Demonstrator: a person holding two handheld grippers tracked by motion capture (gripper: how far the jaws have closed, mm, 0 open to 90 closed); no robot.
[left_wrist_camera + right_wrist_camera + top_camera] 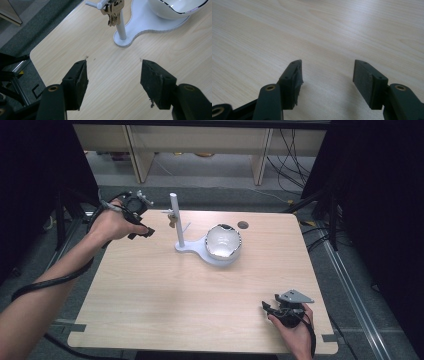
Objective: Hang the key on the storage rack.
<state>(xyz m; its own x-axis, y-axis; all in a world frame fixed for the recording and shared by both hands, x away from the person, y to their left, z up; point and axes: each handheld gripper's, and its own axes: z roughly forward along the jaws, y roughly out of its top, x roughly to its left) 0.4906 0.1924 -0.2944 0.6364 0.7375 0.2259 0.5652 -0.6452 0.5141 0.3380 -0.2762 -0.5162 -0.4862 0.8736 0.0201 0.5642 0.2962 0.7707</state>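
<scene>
Keys (113, 12), one bunch, on one stand (121, 27); one bowl (224, 241).

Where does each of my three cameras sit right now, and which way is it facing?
High view: above the near edge, looking forward and down on the table; both forearms, left gripper and right gripper show.
Left gripper view: rides the left gripper, looking past its open jaws at the keys hanging on the white stand and the bowl.
Right gripper view: rides the right gripper, looking low across bare tabletop past its open jaws.
Shared: high and left gripper views both show stand, keys and bowl.
</scene>
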